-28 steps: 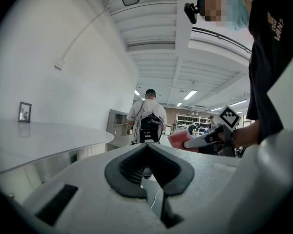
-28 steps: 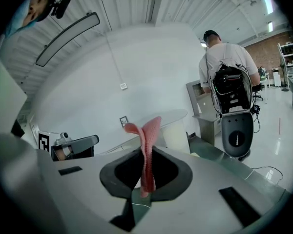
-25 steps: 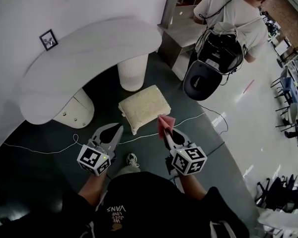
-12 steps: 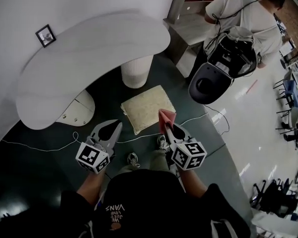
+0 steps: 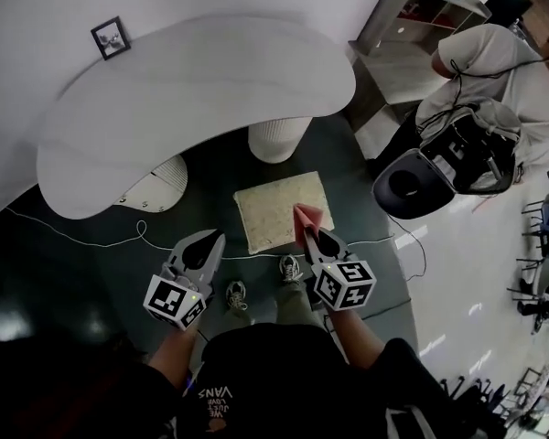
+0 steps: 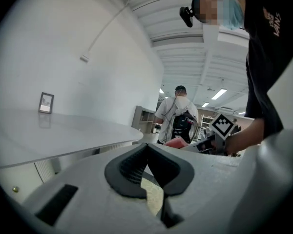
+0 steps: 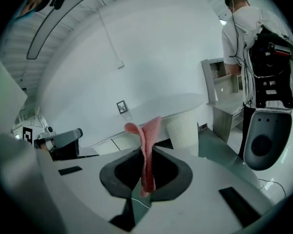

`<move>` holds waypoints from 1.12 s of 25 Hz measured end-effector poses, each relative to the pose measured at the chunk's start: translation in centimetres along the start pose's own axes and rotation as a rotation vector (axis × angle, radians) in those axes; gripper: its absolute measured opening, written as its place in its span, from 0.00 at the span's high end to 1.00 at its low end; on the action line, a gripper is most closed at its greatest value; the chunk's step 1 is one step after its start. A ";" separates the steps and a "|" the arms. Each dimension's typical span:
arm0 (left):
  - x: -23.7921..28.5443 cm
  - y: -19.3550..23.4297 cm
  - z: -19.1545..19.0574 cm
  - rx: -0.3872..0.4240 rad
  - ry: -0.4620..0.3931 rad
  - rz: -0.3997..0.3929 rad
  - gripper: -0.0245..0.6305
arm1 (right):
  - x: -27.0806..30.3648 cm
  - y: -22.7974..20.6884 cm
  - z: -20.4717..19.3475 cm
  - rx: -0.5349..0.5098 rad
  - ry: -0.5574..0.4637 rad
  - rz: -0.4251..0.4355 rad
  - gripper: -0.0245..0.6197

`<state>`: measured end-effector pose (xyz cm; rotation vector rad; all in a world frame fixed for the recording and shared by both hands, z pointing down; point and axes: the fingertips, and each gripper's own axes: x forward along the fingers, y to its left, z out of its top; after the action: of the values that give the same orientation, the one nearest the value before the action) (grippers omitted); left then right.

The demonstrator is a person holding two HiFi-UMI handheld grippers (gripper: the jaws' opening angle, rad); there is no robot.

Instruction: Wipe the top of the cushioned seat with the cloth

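Left gripper [image 5: 216, 238] is held at the person's left with its jaws pressed together and nothing between them; its marker cube [image 5: 174, 300] sits at the near end by the hand. Right gripper [image 5: 305, 236], level with it and a little apart, is clenched on the pink cloth [image 5: 307, 218], which stands up out of the jaw tips as a folded flap. Under and between the two grippers, the person's shoes [image 5: 291, 268] show on the dark green floor [image 5: 101, 282].

Just ahead of both sets of tips lies the cushioned seat [image 5: 279, 207], a cream square pad flat on the floor. From the head view the cloth's top edge overlaps the pad's near right corner; whether it touches the pad cannot be told. A thin white cable [image 5: 91, 242] crosses the floor ahead of the left gripper's tips and runs along the seat's near edge.

Beyond the seat a white ribbed pedestal [image 5: 279, 139] carries a curved white table top [image 5: 192, 90] that stretches away to the left gripper's side, with a small framed picture [image 5: 112, 37] at its far edge. Far ahead and to the right of the right gripper, another person [image 5: 494, 58] with a black pack stands by a grey shelf unit [image 5: 421, 12]
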<state>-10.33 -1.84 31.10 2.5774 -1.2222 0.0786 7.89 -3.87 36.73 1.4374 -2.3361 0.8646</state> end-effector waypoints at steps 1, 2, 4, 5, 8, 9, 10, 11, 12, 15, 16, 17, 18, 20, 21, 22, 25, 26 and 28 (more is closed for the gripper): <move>0.4 0.4 -0.6 -0.014 0.000 0.022 0.94 | 1.1 -0.5 -0.1 -0.007 0.016 0.009 0.92; 0.7 0.8 -1.2 -0.028 0.001 0.043 0.94 | 2.1 -1.1 -0.3 -0.014 0.033 0.017 0.92; 1.2 1.3 -2.3 -0.054 0.003 0.080 0.94 | 3.9 -2.0 -0.9 -0.023 0.069 0.031 0.92; 1.4 1.4 -2.9 -0.064 0.006 0.094 0.94 | 4.7 -2.5 -1.2 -0.027 0.084 0.038 0.92; 2.0 1.6 -4.4 -0.081 0.014 0.133 0.94 | 7.0 -3.7 -2.3 -0.035 0.123 0.054 0.92; 2.1 1.9 -5.1 -0.087 0.015 0.149 0.94 | 8.0 -4.1 -2.8 -0.034 0.137 0.059 0.92; 2.3 2.3 -5.9 -0.095 0.015 0.167 0.94 | 9.1 -4.7 -3.6 -0.035 0.153 0.063 0.92; 2.4 2.7 -6.8 -0.103 0.014 0.188 0.94 | 10.2 -5.3 -4.4 -0.040 0.171 0.066 0.92; 2.5 3.0 -7.6 -0.110 0.011 0.209 0.94 | 11.3 -5.8 -5.4 -0.052 0.191 0.070 0.92; 1.5 3.1 -9.0 -0.123 0.002 0.270 0.94 | 13.3 -6.1 -7.9 -0.096 0.246 0.086 0.92; 1.1 3.2 -9.3 -0.126 0.001 0.285 0.93 | 13.9 -6.0 -8.7 -0.104 0.260 0.091 0.92; 0.9 3.3 -9.7 -0.129 -0.002 0.298 0.94 | 14.7 -6.0 -9.4 -0.110 0.273 0.095 0.92; 0.8 3.6 -10.2 -0.132 -0.004 0.309 0.94 | 15.7 -6.1 -10.2 -0.115 0.285 0.097 0.92; 0.9 4.0 -11.5 -0.139 0.000 0.325 0.94 | 17.8 -6.2 -11.8 -0.117 0.307 0.100 0.92; 1.1 4.3 -12.1 -0.143 0.005 0.330 0.94 | 18.8 -6.3 -12.4 -0.110 0.317 0.102 0.92; 1.3 4.5 -12.6 -0.147 0.009 0.336 0.94 | 19.8 -6.4 -12.9 -0.097 0.325 0.102 0.92; 1.6 5.2 -14.1 -0.166 0.010 0.359 0.94 | 22.5 -6.7 -14.9 -0.063 0.352 0.092 0.92; 1.5 5.4 -14.7 -0.175 0.007 0.367 0.94 | 23.3 -6.7 -15.8 -0.060 0.360 0.086 0.92; 1.3 5.6 -15.9 -0.192 0.003 0.375 0.93 | 25.0 -6.6 -17.4 -0.051 0.376 0.079 0.92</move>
<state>-12.58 -1.75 47.83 2.1601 -1.6128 0.0396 0.39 -13.41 65.48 1.0596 -2.1233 0.9906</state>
